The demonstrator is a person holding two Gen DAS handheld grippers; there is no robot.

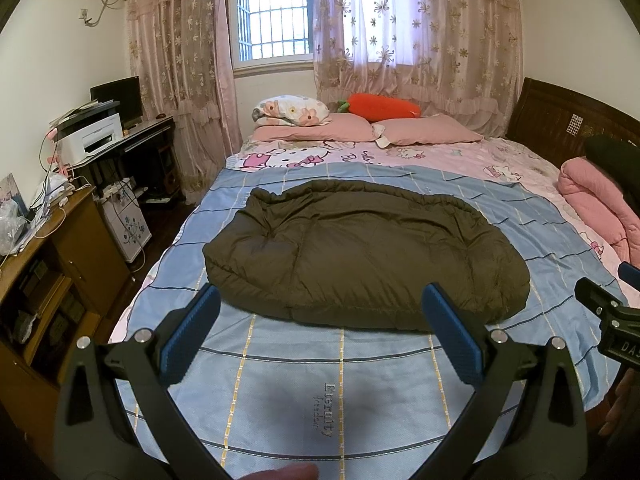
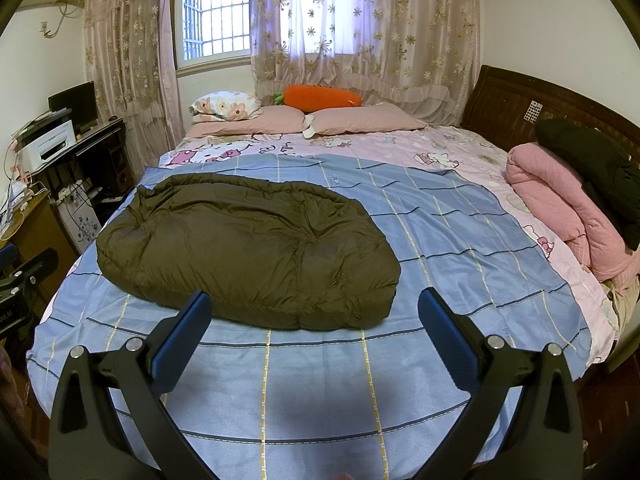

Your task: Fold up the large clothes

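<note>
Left tool (image 1: 320,332): blue-padded fingers (image 1: 192,334) spread wide, nothing between them. It hangs above the near part of the bed, clear of the cloth.

Right tool (image 2: 314,334): same state, fingers (image 2: 446,330) wide apart and empty, also above the near part of the bed. Its black body shows at the right edge of the left wrist view; the left tool's body shows at the left edge of the right wrist view, so the two sit side by side.

Task item: dark olive padded quilted jacket (image 1: 360,256) (image 2: 248,248), lying in a compact, puffy bundle on the light blue checked sheet (image 1: 380,380) (image 2: 320,392). From the left tool it lies straight ahead, its near edge just beyond the fingertips. From the right tool it lies ahead and to the left; the near edge passes behind the left finger, while the right finger has only sheet beyond it. Neither tool touches it.

Beyond the jacket: pink cartoon-print bedsheet (image 1: 420,156) (image 2: 380,144), two pink pillows (image 1: 428,130) (image 2: 368,118), an orange carrot-shaped plush (image 1: 384,106) (image 2: 322,98). To the right of both tools, a rolled pink quilt (image 1: 600,208) (image 2: 560,208) against the dark wooden headboard (image 1: 560,116) (image 2: 512,96).
</note>
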